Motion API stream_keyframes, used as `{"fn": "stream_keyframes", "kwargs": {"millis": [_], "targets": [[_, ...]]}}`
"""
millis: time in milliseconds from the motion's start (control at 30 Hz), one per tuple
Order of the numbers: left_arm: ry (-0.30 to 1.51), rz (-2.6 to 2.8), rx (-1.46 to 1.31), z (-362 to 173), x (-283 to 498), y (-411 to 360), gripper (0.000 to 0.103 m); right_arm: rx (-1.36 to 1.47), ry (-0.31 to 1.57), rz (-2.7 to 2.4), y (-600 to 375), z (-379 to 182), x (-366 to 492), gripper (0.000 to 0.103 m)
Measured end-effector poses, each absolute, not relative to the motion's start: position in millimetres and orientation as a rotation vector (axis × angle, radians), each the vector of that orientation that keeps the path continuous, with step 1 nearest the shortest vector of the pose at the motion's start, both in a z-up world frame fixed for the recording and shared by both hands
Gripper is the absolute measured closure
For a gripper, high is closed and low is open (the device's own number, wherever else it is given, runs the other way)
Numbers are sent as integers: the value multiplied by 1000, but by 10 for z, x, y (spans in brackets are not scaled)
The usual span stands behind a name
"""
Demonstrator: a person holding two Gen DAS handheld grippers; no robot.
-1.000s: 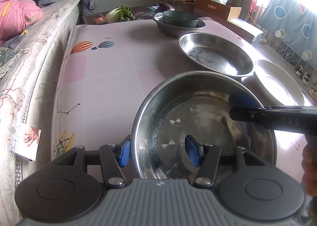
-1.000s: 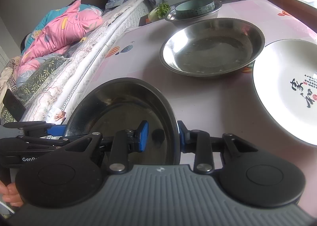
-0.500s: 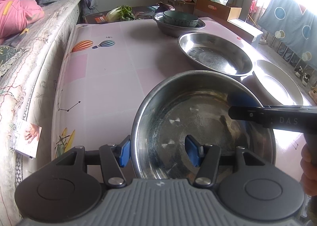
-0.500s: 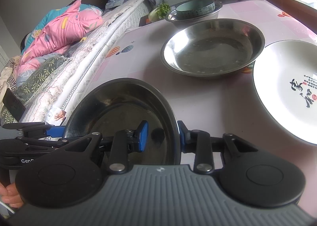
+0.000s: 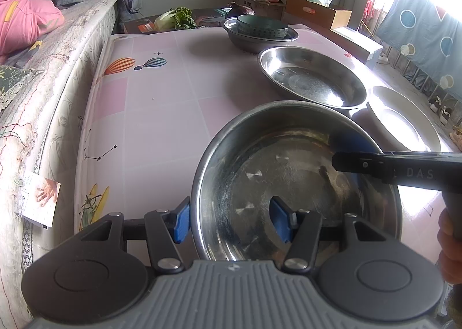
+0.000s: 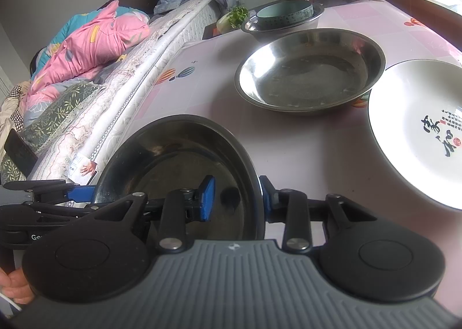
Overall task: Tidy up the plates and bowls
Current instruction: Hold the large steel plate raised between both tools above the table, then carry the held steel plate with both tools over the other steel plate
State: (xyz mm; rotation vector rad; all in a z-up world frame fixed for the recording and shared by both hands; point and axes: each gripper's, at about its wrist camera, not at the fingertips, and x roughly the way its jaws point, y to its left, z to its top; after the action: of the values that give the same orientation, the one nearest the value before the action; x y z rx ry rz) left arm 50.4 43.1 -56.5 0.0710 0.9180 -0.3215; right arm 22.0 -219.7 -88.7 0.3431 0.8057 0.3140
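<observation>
A steel basin sits on the pink table nearest me, dark inside in the right wrist view. My left gripper straddles its near-left rim, one blue pad outside and one inside, neither pressing. My right gripper straddles the opposite rim the same way, with a gap at the inner pad. Its black finger reaches over the basin from the right. A second steel basin lies behind, with a white plate beside it. A teal bowl rests inside a steel bowl at the far end.
A bed with pink bedding runs along the table's left edge. Cardboard boxes and a cabbage stand beyond the far edge. The left half of the tablecloth is bare. A hand holds the right gripper.
</observation>
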Motion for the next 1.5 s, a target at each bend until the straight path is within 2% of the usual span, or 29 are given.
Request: {"fn": "stream_keyframes", "kwargs": {"millis": [1500], "targets": [[917,-307,65,-513,507,334,45,322,817,285,-2237,-840,175,70]]}}
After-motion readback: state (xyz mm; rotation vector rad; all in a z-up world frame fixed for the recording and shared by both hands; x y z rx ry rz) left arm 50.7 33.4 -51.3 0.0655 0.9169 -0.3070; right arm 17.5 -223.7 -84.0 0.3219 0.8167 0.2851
